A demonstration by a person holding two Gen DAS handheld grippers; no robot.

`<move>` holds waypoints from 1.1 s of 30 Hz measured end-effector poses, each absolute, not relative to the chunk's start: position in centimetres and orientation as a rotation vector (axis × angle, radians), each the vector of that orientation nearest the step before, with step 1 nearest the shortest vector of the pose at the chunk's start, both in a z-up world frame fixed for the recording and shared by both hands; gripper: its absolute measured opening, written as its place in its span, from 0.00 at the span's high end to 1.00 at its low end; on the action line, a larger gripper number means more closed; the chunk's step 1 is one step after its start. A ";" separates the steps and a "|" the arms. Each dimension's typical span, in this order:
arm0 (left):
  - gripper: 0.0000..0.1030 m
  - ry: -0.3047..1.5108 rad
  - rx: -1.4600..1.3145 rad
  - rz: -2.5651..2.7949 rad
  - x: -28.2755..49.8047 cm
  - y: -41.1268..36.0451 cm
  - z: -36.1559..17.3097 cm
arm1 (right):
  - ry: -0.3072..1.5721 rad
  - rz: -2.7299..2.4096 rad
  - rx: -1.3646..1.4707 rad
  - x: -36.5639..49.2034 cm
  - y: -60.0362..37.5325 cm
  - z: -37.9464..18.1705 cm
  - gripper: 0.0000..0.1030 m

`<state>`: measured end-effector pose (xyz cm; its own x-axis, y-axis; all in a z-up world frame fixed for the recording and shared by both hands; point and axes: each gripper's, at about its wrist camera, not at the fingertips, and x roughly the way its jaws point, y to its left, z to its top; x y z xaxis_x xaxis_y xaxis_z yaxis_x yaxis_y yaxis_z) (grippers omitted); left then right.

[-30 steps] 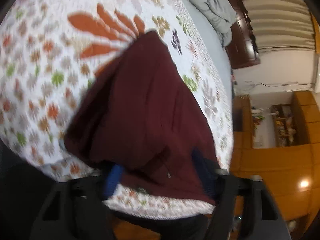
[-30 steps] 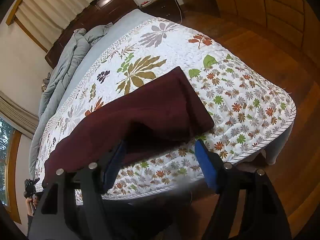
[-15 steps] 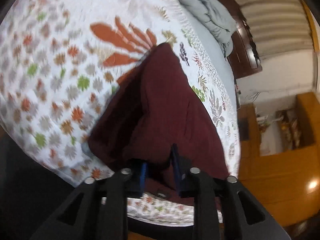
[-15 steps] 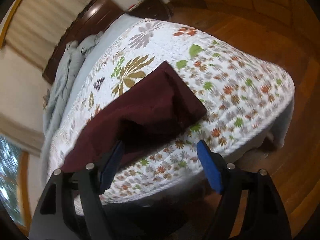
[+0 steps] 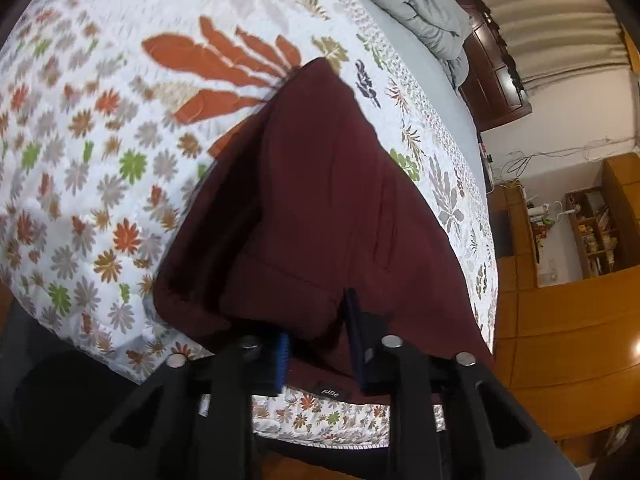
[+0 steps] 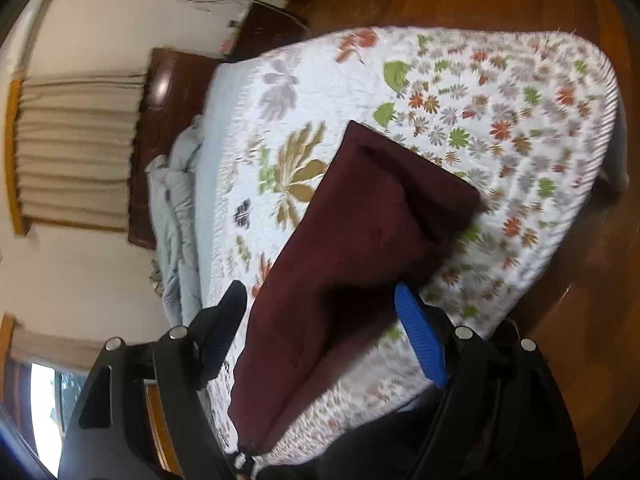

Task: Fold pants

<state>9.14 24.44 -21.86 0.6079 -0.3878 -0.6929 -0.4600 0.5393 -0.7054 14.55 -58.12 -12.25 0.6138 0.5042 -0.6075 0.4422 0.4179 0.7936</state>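
Maroon pants (image 5: 320, 200) lay partly folded on the flowered quilt (image 5: 100, 140) near the bed's foot edge, a raised fold bunched at the near end; the left gripper (image 5: 316, 344) was closing, its blue pads pinching that fold between them; the right gripper (image 6: 320, 320) was also closing, its jaws wide apart on either side of the cloth's near edge, the pads not pressing it; a grey duvet (image 5: 420, 4) sat crumpled by the dark headboard (image 6: 168, 92).

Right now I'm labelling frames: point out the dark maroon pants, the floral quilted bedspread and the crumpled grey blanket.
dark maroon pants (image 5: 328, 200), left wrist view, upper fabric panel
floral quilted bedspread (image 5: 100, 152), left wrist view, bare patterned area
crumpled grey blanket (image 5: 416, 4), left wrist view, bunched folds
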 end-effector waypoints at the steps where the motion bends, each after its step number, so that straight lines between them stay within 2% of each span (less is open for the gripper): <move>1: 0.81 0.964 -1.046 0.051 9.2 24.5 -21.9 | 1.007 0.004 1.179 15.7 -57.9 -12.8 0.60; 2: 0.83 0.963 -1.043 0.050 9.2 24.5 -21.8 | 1.021 0.001 1.167 16.7 -57.7 -13.1 0.89; 4: 0.86 0.947 -1.045 0.045 9.6 24.7 -21.3 | 0.984 0.033 1.089 18.6 -56.8 -11.2 0.89; 6: 0.87 0.910 -1.056 0.026 9.8 25.2 -20.4 | 0.817 0.151 0.965 18.7 -55.5 -6.2 0.89; 8: 0.87 0.868 -1.063 0.011 9.5 25.6 -19.2 | 0.694 0.228 0.877 17.6 -54.6 -3.7 0.90; 10: 0.87 0.839 -1.077 0.017 9.1 26.2 -18.5 | 0.691 0.207 0.902 16.6 -54.9 -5.7 0.89; 12: 0.87 0.837 -1.090 0.016 8.9 26.5 -18.5 | 0.788 0.148 1.011 16.6 -56.1 -11.1 0.89; 15: 0.87 0.876 -1.075 0.020 8.8 26.5 -19.4 | 0.857 0.088 1.062 16.2 -56.8 -14.9 0.89; 20: 0.86 0.891 -1.093 0.019 8.4 26.5 -20.4 | 0.850 0.080 1.095 15.6 -56.7 -14.6 0.83; 21: 0.86 0.889 -1.097 0.024 8.4 26.5 -20.6 | 0.856 0.071 1.095 15.6 -56.7 -14.9 0.87; 26: 0.86 0.864 -1.089 0.022 7.4 26.0 -20.4 | 0.867 0.025 1.080 14.9 -56.9 -15.1 0.88; 29: 0.84 0.886 -1.109 0.010 7.5 26.0 -21.2 | 0.920 0.035 1.126 14.5 -57.6 -18.0 0.86; 31: 0.78 0.890 -1.125 -0.012 7.2 25.6 -20.9 | 0.886 0.054 1.153 14.1 -57.5 -17.7 0.70; 32: 0.61 0.878 -1.125 -0.033 7.0 25.3 -20.6 | 0.874 0.074 1.154 13.7 -57.0 -17.2 0.54; 33: 0.45 0.870 -1.124 -0.045 6.7 24.9 -20.4 | 0.871 0.095 1.141 13.3 -55.9 -16.6 0.51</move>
<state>6.74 24.87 -20.40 0.6807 -0.4427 -0.5837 -0.3807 0.4670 -0.7981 13.26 -55.93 -16.58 0.6782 0.4819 -0.5548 0.3514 0.4504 0.8208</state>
